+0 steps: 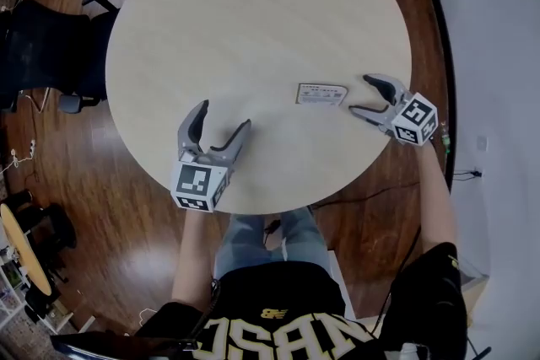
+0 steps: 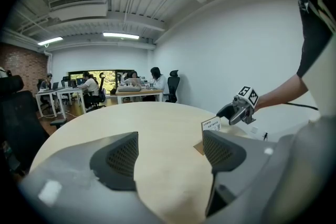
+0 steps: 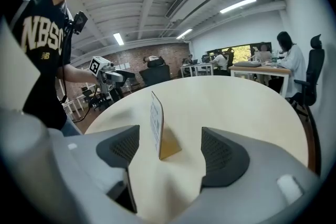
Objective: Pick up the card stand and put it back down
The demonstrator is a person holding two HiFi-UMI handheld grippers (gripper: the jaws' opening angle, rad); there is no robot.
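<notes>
**Two grippers open, one card stand not yet gripped**

Nearest the table edge, left gripper (image 1: pixel 224 115) rests low over the round table (image 1: pixel 253 13), jaws wide, nothing between them. Judged parked, keeping clear of the work.

Right gripper (image 1: pixel 360 94) is side-on, jaws spread wide and aimed at the card stand (image 1: pixel 321 94). Its own view shows the stand (image 3: pixel 156 123) upright, edge-on in the gap just ahead of the pads, neither pad touching. Likely lined up so the jaws close across the thin panel.

Stand sits on the tabletop, right of centre.

Count: grippers 2, card stand 1, table 1. Beyond the table, black chair (image 1: pixel 42 46) 1.
</notes>
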